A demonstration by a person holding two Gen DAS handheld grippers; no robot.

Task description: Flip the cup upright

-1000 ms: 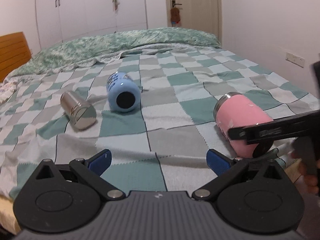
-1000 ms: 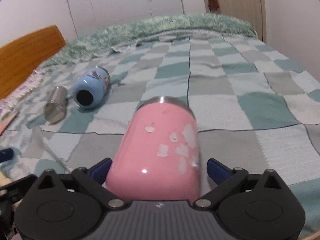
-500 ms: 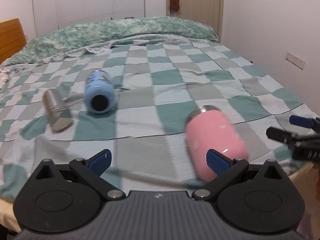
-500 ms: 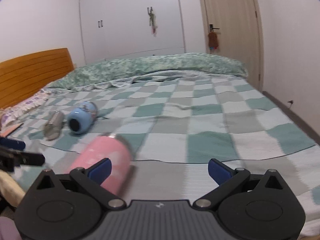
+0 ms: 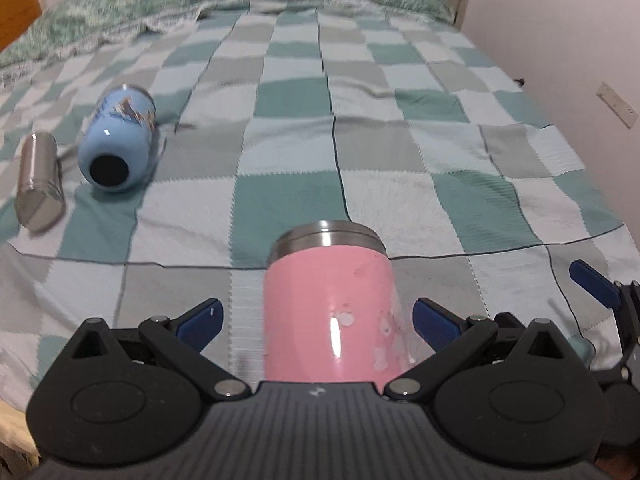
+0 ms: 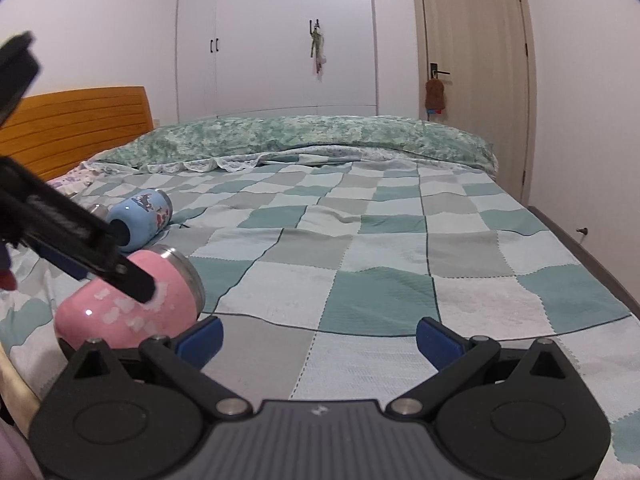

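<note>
A pink cup (image 5: 332, 304) with a steel rim lies on its side on the checked bedspread, rim pointing away from me. My left gripper (image 5: 316, 320) is open with the cup between its blue fingertips, apart from both. The pink cup also shows in the right wrist view (image 6: 128, 304), partly behind the left gripper's arm. My right gripper (image 6: 318, 334) is open and empty, to the right of the cup. A light blue cup (image 5: 118, 146) and a steel cup (image 5: 40, 186) lie on their sides at the left.
The bed's near edge (image 6: 16, 384) is just below the pink cup. A green patterned quilt (image 6: 312, 140) lies folded at the far end. A wooden headboard (image 6: 80, 124) is at the left, with a wardrobe and door behind.
My left gripper has swung right and moved in until the pink cup sits between its open fingers. My right gripper has drawn off the cup to the right and risen.
</note>
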